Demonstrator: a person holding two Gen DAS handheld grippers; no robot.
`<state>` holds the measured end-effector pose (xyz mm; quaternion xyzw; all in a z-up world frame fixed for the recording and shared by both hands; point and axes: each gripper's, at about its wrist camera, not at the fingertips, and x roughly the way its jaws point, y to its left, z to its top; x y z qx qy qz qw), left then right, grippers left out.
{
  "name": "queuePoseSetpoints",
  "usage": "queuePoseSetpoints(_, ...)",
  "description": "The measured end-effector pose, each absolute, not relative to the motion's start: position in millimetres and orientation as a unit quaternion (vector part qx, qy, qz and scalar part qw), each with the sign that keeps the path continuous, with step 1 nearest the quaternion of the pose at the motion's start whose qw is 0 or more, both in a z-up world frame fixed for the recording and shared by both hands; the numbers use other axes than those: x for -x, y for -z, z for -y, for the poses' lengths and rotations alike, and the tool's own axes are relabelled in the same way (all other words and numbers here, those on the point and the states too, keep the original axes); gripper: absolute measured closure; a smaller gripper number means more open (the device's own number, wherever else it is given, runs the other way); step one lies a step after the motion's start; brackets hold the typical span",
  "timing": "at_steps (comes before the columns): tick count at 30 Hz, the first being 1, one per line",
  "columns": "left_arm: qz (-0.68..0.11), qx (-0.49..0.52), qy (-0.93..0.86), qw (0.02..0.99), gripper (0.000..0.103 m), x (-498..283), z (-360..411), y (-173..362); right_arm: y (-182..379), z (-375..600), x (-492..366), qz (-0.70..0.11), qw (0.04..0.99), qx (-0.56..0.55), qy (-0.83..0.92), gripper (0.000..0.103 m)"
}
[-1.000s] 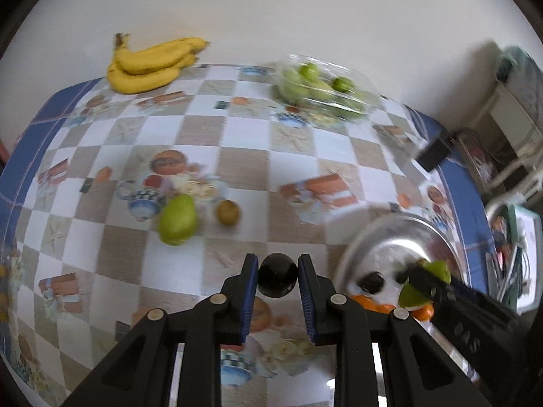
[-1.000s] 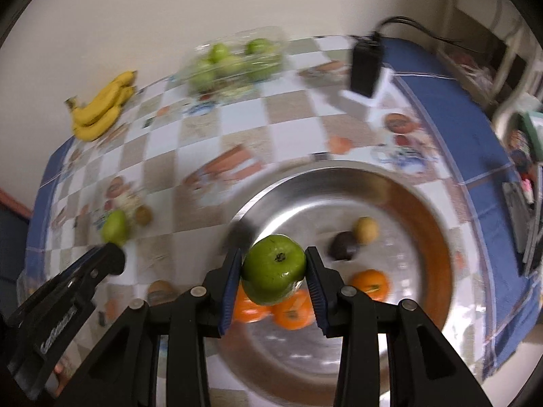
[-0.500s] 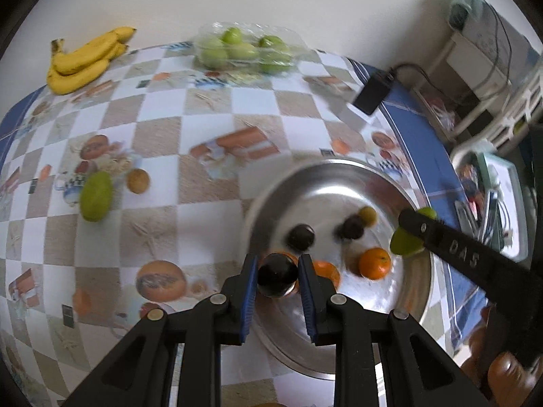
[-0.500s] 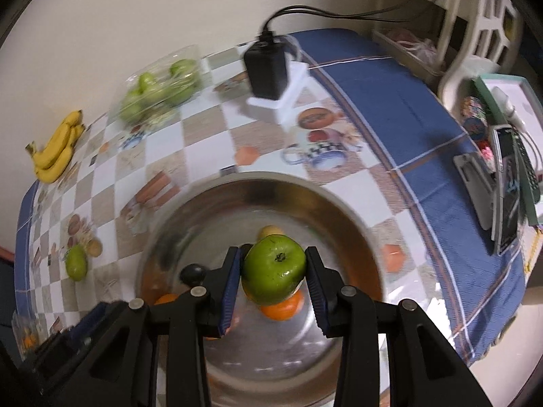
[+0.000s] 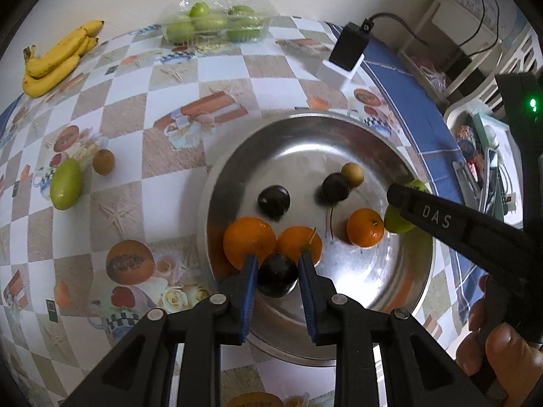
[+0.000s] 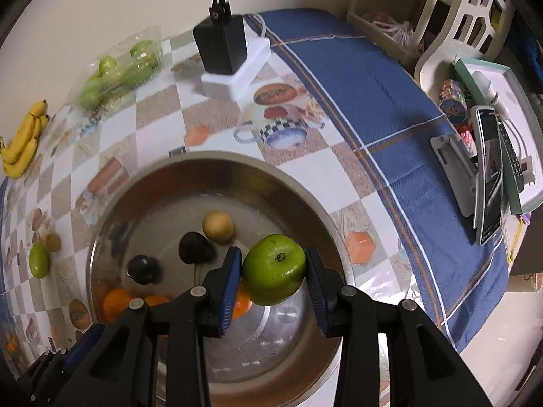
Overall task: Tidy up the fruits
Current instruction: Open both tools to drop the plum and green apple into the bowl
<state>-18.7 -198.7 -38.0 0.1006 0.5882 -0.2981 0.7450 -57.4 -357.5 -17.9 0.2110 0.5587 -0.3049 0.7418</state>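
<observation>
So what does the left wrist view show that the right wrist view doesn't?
Only the left wrist view: the left gripper with its jaws shut on a dark plum, and a hand. Only the right wrist view: the phone off to the side, and a clear look at the green apple in the right gripper. Both: the metal bowl, bananas and the charger.

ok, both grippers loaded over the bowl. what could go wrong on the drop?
1. The left gripper holds a dark plum right by two oranges; released there, it may land on them and roll.
2. The right gripper grips a green apple above the steel bowl, over an orange; dropped from this height it could bruise or bounce.
3. Both grippers crowd the same bowl, so they could bump on release.
</observation>
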Motion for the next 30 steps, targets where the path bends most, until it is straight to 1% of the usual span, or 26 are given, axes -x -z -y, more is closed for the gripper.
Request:
queuePoseSetpoints(10, -0.599, -0.115, 0.295, 0.736, 0.076, 22.7, 204.9, 48.2, 28.4, 358.7, 59.5, -0.568, 0.732, -0.217, 0.307, 0.063)
queuePoseSetpoints(20, -0.61, -0.116, 0.291, 0.728, 0.074, 24.6, 206.8, 56.5, 20.1, 359.8, 59.3, -0.553, 0.742, -0.218, 0.311, 0.063)
queuePoseSetpoints(22, -0.612, -0.113, 0.291, 0.727, 0.07, 23.8, 206.0, 56.7, 18.2, 359.4, 59.0, -0.549, 0.744, -0.218, 0.311, 0.063)
queuePoseSetpoints(23, -0.612, -0.11, 0.291, 0.727, 0.062, 23.2, 205.4, 55.9, 17.8, 359.3, 58.7, -0.548, 0.745, -0.218, 0.311, 0.063)
queuePoseSetpoints(24, -0.611, -0.108, 0.291, 0.728, 0.052, 22.7, 204.9, 55.0, 17.3, 358.9, 58.6, -0.547, 0.746, -0.218, 0.31, 0.063)
queuePoseSetpoints(25, -0.609, -0.105, 0.292, 0.73, 0.05, 22.3, 204.1, 53.5, 17.0, 358.5, 58.5, -0.546, 0.747, -0.218, 0.31, 0.063)
queuePoseSetpoints(30, -0.602, -0.092, 0.291, 0.738, 0.05, 18.5, 198.7, 44.8, 16.5, 357.6, 58.6, -0.543, 0.749, -0.221, 0.309, 0.063)
